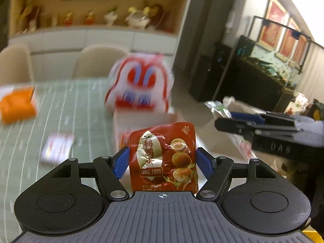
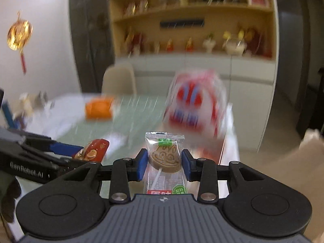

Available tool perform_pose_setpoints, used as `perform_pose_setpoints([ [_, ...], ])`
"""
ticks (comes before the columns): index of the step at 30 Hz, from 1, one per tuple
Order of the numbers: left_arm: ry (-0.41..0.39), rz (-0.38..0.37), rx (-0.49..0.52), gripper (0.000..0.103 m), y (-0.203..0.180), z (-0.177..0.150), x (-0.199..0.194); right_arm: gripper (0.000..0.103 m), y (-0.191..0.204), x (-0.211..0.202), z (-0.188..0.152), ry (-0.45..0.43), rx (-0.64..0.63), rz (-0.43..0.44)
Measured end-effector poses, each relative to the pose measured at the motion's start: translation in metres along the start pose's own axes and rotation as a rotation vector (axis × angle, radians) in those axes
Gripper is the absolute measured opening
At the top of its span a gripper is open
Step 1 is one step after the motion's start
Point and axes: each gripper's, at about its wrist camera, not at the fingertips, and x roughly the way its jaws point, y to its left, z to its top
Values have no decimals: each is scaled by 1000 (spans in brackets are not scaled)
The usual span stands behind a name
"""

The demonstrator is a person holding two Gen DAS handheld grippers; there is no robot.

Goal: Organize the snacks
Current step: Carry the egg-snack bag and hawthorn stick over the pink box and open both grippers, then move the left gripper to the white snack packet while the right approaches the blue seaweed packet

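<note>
Quail egg packet [image 1: 163,158], lollipop [image 2: 164,158], blurred lion-face bag [image 1: 139,85] behind

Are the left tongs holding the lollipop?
No, the left tongs grip a red quail egg packet; the lollipop sits in the right tongs.

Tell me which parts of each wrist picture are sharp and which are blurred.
Left wrist view: the quail egg packet and left gripper are sharp; the table, orange box and red-and-white bag are smeared. Right wrist view: the lollipop and right gripper are sharp; the shelf and table are blurred.
</note>
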Motion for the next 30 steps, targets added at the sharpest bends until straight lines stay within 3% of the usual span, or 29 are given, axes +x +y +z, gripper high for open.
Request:
perform_pose_setpoints([
  [4,40,-109,-106,77,27,26,59,36,-22,37,46,-12,62,-30],
  [6,68,-113,-93,77,36,29,96,36,-35,65,54,22,113,-65],
  [9,199,-80,-70,76,45,24,156,42,-60,110,55,124,218,-34],
  [12,209,-133,-139,73,59,20,180,44,-66,130,51,174,225,-93],
  [14,211,-214,-227,73,75,20,185,52,-59,126,41,168,182,-132],
  [16,211,-259,-258,73,95,21,181,53,-54,120,32,169,175,-152],
  [20,157,-56,-176,73,151,20,158,55,-34,109,-2,225,108,-170],
  [25,143,155,-315,72,245,-3,144,55,6,83,-69,350,107,-115],
  [27,146,199,-337,72,265,-12,148,55,22,67,-94,399,133,-62],
  [30,148,189,-337,72,271,-16,157,55,48,51,-124,490,116,-28],
])
